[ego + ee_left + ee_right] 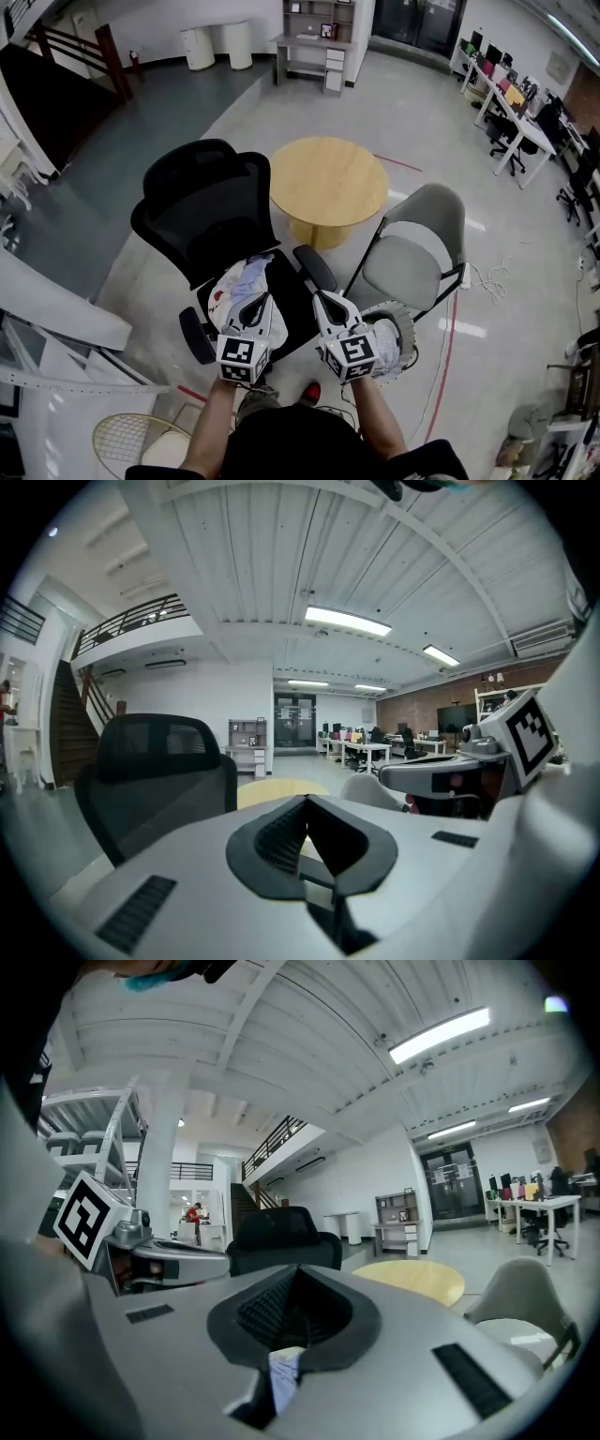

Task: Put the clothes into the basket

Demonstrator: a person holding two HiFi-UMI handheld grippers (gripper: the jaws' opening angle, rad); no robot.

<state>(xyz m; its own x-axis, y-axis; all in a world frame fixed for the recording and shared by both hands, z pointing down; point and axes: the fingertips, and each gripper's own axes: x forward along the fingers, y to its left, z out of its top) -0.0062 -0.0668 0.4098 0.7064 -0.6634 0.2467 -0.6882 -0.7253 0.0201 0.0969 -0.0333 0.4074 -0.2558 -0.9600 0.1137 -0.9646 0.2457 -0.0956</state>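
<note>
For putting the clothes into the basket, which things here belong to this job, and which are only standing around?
Job: clothes; basket; black chair holding the clothes.
Only around: round table; grey chair; office desks.

Chairs crowding the space ahead

The black office chair [202, 202] is blocking the way forward, its armrest [316, 267] jutting toward the grey chair [412, 253], which is pressing close behind the basket [405, 319]. The round table [328, 186] is closing the gap beyond, while bare floor [94, 220] is lying open to the left.
</note>
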